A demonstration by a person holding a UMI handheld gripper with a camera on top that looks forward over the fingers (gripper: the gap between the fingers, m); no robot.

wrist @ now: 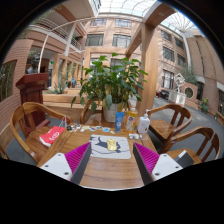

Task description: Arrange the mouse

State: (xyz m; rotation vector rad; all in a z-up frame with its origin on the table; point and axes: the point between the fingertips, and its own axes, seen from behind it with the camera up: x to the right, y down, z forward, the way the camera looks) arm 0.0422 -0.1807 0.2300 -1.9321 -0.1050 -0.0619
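Note:
A yellowish mouse (pixel 112 145) lies on a grey mouse mat (pixel 110 148) on the wooden table (pixel 110 172). My gripper (pixel 111 158) is open and empty. Its two magenta pads stand wide apart, one to each side of the mat. The mouse lies just ahead of the fingertips, between their lines, with clear gaps at both sides. The fingers do not touch it.
A large potted plant (pixel 112 85) stands behind the table. Bottles (pixel 143 123) and small items stand at the table's far edge. A red and white thing (pixel 54 135) lies at the left. Wooden chairs (pixel 185 135) surround the table.

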